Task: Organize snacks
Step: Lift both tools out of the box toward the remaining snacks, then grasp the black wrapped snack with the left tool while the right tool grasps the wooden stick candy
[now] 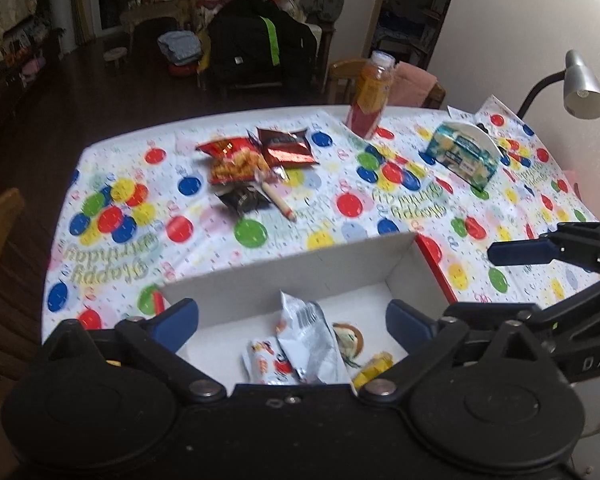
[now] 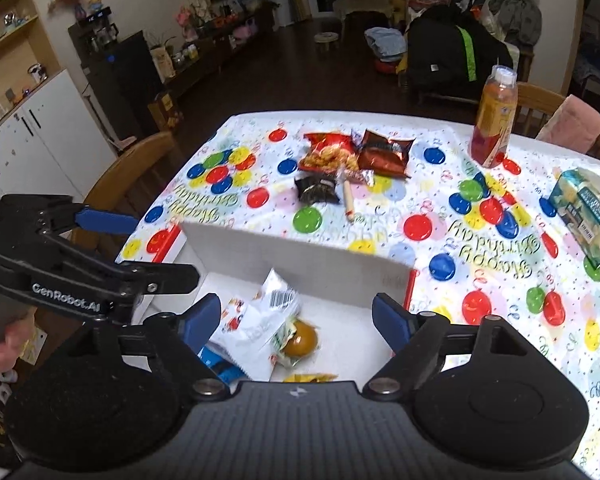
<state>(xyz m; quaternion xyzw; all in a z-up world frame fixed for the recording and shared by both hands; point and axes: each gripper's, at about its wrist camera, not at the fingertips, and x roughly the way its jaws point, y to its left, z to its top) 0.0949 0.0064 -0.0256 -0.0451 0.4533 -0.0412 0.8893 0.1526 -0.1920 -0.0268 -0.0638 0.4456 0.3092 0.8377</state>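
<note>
A balloon-print tablecloth (image 2: 480,240) covers the table. The white box (image 1: 284,276) near its front edge holds several snack packets (image 1: 308,344). Four more snacks (image 2: 352,164) lie beyond it (clustered mid-table). The left gripper (image 1: 292,316) and right gripper (image 2: 296,314) hang above the box, fingers apart, empty.
</note>
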